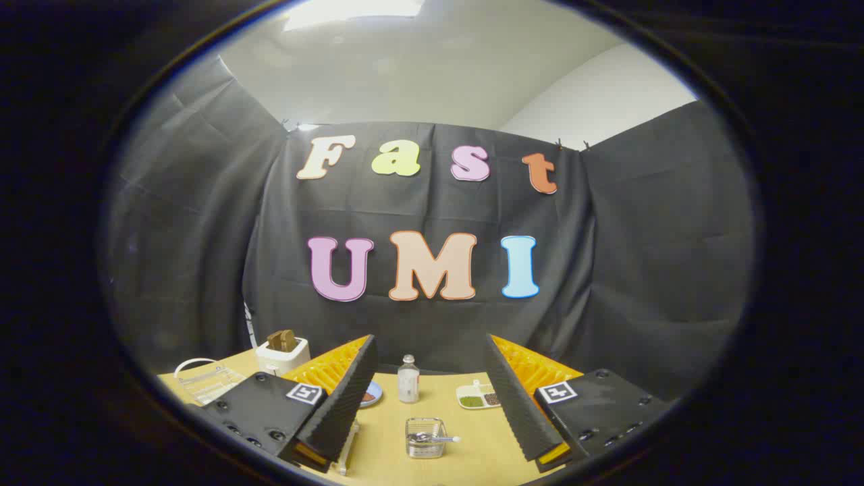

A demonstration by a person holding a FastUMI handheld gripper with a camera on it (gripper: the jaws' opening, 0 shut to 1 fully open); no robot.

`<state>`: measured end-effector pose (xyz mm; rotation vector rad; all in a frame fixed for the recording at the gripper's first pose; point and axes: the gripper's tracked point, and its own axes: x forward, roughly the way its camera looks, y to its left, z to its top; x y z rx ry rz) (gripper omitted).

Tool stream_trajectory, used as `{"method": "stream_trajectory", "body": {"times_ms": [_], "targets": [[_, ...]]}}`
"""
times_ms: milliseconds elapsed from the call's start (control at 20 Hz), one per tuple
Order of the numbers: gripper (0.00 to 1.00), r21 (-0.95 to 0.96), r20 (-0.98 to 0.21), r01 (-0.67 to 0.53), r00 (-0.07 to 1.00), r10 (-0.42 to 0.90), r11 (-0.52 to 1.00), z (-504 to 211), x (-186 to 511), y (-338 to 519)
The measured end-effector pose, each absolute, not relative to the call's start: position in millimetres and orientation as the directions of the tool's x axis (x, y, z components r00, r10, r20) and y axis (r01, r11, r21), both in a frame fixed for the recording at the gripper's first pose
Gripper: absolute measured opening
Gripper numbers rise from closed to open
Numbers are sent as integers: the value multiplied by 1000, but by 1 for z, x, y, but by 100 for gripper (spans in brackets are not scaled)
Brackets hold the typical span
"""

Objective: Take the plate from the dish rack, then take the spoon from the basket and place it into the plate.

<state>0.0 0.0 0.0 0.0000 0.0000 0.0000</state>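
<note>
- I see the spoon (pixel 432 438) lying in the small clear basket (pixel 425 437) on the wooden surface (pixel 472 452), between the two fingers and low between them, its handle poking out over the basket's rim.
- The dish rack (pixel 348 449) shows as a pale frame just beside my left finger, mostly hidden behind it; I cannot make out a plate in it.
- My hand-held gripper (pixel 432 351) is spread wide with nothing between its fingers; each finger carries a square black-and-white marker.
- Beyond the basket stands a small clear bottle (pixel 408 379) with a pale label too small to read.
- Beside the bottle, a small blue dish (pixel 371 393) peeks from behind the left finger.
- On the bottle's other side lies a white divided tray (pixel 476 396) with green and dark fillings.
- Farther left sit a white toaster (pixel 283 354) with bread in it and a white wire basket (pixel 206 381).
</note>
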Motion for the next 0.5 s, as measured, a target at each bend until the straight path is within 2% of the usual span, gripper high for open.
{"method": "stream_trajectory", "body": {"times_ms": [500], "targets": [[99,-16,-8,3,1000,-3,1000,-2,6,-3]]}}
